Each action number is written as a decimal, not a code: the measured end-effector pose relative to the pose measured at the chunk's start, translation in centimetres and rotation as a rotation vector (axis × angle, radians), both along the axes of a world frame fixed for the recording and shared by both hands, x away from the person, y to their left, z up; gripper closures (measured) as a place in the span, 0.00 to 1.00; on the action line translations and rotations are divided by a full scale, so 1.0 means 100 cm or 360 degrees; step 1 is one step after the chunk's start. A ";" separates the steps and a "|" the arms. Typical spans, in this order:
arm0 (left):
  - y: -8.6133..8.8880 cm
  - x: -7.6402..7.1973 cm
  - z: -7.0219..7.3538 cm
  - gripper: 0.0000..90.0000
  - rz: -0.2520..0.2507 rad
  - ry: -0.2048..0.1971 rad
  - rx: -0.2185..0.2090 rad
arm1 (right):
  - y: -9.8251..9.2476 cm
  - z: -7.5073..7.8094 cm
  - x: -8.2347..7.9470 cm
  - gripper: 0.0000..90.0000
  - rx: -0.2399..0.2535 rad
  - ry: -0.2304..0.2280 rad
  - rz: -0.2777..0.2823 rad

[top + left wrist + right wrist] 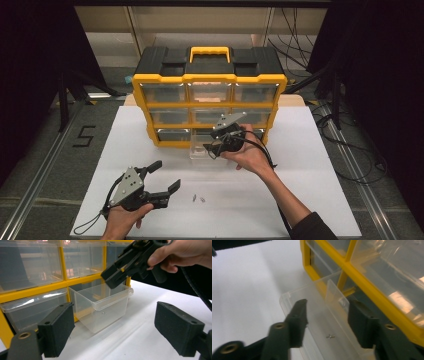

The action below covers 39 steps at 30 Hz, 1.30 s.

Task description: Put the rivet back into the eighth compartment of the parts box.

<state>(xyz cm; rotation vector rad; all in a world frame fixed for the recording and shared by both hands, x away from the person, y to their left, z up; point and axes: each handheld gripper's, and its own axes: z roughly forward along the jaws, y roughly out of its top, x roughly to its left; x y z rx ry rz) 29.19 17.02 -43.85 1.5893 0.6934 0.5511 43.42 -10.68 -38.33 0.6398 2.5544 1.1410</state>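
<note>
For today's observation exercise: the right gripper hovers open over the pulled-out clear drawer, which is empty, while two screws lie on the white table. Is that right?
Not quite. The clear drawer is not empty: the right gripper view shows one small screw on its floor. The right gripper is open above it, and two screws lie on the table.

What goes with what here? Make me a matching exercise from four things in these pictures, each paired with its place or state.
Things:
1. left gripper
2. right gripper
3. clear drawer
4. two small screws

Places or states:
A. pulled out of the yellow organizer, standing on the white table, one screw inside
B. lying loose on the table
C. jaws wide apart, low over the table, holding nothing
D. open, jaws above the drawer

Pairs: 1-C, 2-D, 3-A, 4-B
</note>
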 end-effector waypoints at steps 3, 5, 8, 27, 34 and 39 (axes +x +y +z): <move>0.000 0.000 0.000 0.18 0.0002 -0.0001 0.0008 | -0.003 0.006 -0.006 0.46 0.0013 -0.0029 -0.0004; 0.001 0.000 0.000 0.18 0.0007 0.0003 0.0011 | -0.003 0.009 -0.012 0.43 0.0010 -0.0039 0.0012; 0.001 0.000 0.000 0.18 0.0006 0.0000 0.0013 | -0.004 0.012 -0.025 0.40 -0.0020 -0.0062 0.0101; 0.001 0.000 0.000 0.18 0.0006 -0.0008 0.0012 | 0.019 -0.021 -0.078 0.38 -0.0247 0.0122 0.0406; 0.000 0.000 0.000 0.18 0.0006 -0.0007 0.0012 | 0.029 -0.037 -0.081 0.38 -0.0334 0.0178 0.0439; 0.001 0.000 0.000 0.18 0.0007 -0.0009 0.0014 | 0.034 -0.050 -0.080 0.40 -0.0396 0.0243 0.0463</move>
